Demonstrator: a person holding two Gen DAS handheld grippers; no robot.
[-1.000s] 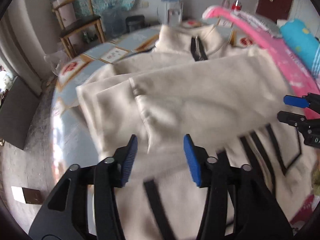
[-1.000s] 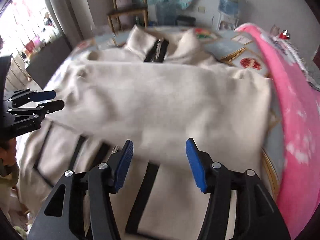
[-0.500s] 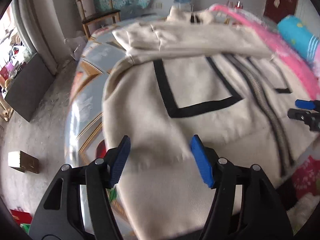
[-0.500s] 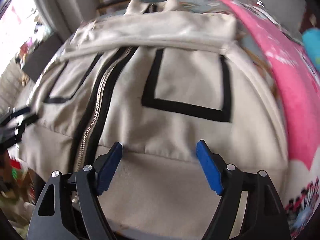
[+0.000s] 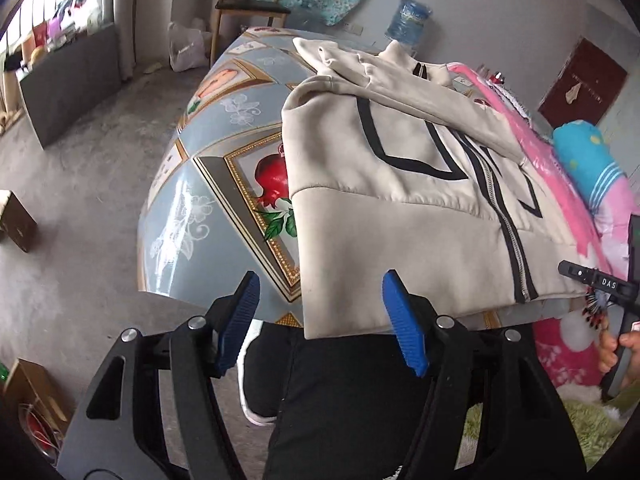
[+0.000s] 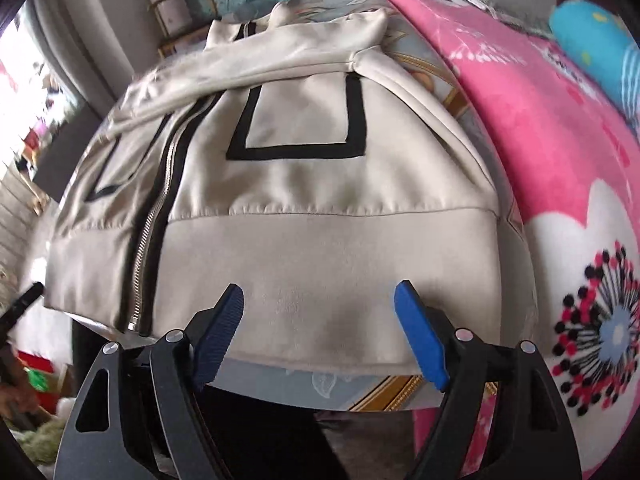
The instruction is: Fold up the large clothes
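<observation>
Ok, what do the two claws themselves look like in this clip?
Both match: the left claw and right claw have black frames with triangular cut-outs and silver rivets, and each finger ends in a ribbed blue pad. In the left view, white lettering "DAS" shows on the other claw's black body. No cables or sleeves visible.

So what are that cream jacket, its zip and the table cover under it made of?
The cream black-trimmed jacket looks like soft matte fleece or sweatshirt knit: faint nap, gentle folds. Its silvery zip seems metal, since the teeth glint. The blue printed table cover looks like glossy plastic or oilcloth, given its sheen; I can't be certain.
</observation>
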